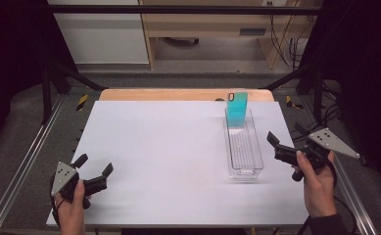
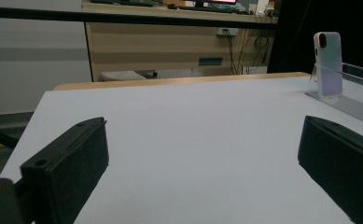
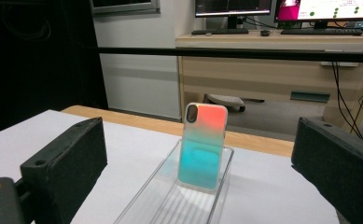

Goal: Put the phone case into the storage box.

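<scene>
Approach seems to be the step in hand. From the high view, the phone case [image 1: 237, 109] stands upright at the far end of the clear tray [image 1: 245, 157], leaning toward the tray's far wall, on the right half of the white table [image 1: 168, 147]; the right gripper [image 1: 275, 145] sits just beside the tray's near right side, jaws spread and holding nothing, while the left gripper [image 1: 96, 169] waits well apart at the near left corner, also spread and empty. In the left gripper view, its jaws frame bare table, with the case [image 2: 328, 64] far off to the right. In the right gripper view, the case [image 3: 203, 145] stands between the wide-apart jaws, though farther away. The next move likely calls for carrying the right gripper forward over the tray and closing on the case's edges without tipping it.
</scene>
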`<state>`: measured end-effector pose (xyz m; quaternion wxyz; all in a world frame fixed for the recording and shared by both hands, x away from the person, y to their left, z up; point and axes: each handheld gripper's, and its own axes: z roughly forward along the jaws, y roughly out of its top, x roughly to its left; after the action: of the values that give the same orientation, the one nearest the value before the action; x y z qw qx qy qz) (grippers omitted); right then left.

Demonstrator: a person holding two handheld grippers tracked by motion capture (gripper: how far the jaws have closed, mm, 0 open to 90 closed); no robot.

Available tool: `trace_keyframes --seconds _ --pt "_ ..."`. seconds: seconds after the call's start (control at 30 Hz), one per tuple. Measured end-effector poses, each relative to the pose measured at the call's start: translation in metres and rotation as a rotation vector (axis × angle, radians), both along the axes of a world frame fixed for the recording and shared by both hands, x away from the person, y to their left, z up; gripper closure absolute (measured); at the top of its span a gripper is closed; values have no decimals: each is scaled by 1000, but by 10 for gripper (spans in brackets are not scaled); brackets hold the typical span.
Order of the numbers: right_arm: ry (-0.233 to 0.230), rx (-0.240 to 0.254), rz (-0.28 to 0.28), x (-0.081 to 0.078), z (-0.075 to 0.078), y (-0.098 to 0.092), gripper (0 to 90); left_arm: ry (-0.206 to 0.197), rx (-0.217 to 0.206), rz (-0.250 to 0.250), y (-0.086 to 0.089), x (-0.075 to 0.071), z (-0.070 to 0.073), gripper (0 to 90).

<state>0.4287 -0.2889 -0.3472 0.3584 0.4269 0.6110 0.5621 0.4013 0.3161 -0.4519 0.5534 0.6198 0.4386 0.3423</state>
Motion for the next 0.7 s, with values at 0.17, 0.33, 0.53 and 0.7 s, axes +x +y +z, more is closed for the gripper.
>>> trace_keyframes --seconds 0.17,0.33,0.53,0.7 --pt "5 -7 14 -4 -4 -6 37 -2 1 -5 0 -1 1 13" --pt "-1 -14 19 -6 -9 -9 37 -1 7 -16 -2 -2 2 14" --pt "-5 -7 12 -8 -19 -15 37 -4 13 -28 -2 -4 3 14" --pt "5 -2 4 -10 -28 -20 37 -5 14 -41 -3 -6 3 13"
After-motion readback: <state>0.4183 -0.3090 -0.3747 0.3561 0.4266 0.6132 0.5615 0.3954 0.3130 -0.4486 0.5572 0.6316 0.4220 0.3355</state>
